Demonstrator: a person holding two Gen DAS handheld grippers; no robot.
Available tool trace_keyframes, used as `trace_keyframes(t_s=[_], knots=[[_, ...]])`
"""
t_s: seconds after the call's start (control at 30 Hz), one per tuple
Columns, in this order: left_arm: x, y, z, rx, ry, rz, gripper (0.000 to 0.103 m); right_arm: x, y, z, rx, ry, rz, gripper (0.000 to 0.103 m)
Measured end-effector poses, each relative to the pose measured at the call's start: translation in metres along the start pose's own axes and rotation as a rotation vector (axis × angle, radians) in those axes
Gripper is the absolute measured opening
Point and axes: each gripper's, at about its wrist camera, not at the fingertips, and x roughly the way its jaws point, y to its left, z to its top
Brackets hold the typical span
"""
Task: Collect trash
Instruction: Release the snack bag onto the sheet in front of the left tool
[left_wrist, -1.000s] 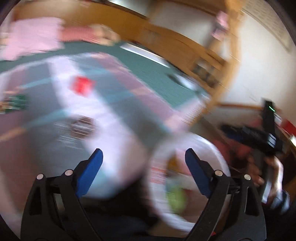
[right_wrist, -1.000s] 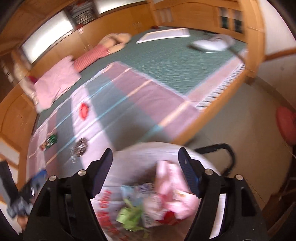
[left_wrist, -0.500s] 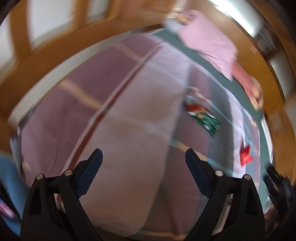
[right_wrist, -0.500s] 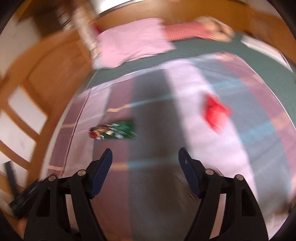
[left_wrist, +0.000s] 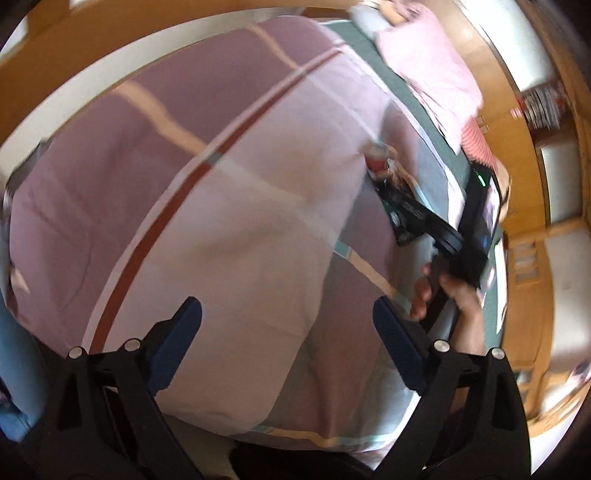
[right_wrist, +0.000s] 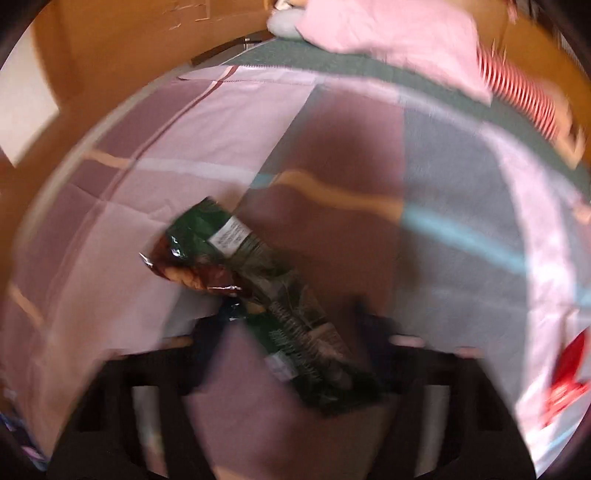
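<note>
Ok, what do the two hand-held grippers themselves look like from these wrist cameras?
The left hand-held gripper has a black plastic frame of triangular struts with round silver bolt heads, and flat blue pads on its two fingers. The right hand-held gripper is motion-blurred in its own view: dark frame, bluish tips. From the left view, its black body shows a small green light, held in a bare hand.

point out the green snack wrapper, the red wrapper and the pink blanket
green snack wrapper (right_wrist: 258, 295), right wrist view, on its dark green middle
red wrapper (right_wrist: 567, 373), right wrist view, on its red face near the right edge
pink blanket (right_wrist: 391, 26), right wrist view, on its flat upper surface
</note>
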Motion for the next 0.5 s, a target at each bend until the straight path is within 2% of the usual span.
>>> trace_keyframes(t_s=[0.07,0.1,0.27,0.37,0.43,0.47,0.5], knots=[[-0.004,0.012,0.003,-0.062,-0.024,0.003,0.093,-0.005,-0.003,-0.004,0.051,0.007,0.026,0.027],[-0.005,0.016,0.004,-0.080,-0.036,0.006,0.094,-0.009,-0.005,-0.008,0.075,0.017,0.052,0.023],[-0.003,0.027,0.006,-0.134,-0.057,0.035,0.094,-0.034,0.001,-0.058,0.265,0.111,0.195,0.022],[0.002,0.031,0.008,-0.162,-0.047,0.040,0.094,-0.049,0.017,-0.099,0.301,0.184,0.237,0.025],[0.004,0.032,0.008,-0.164,-0.043,0.040,0.094,-0.062,0.031,-0.117,0.269,0.182,0.275,0.048],[0.005,0.032,0.007,-0.157,-0.042,0.042,0.094,-0.066,0.038,-0.121,0.225,0.195,0.303,0.071],[0.006,0.031,0.006,-0.151,-0.043,0.044,0.094,-0.070,0.043,-0.122,0.193,0.195,0.311,0.077]])
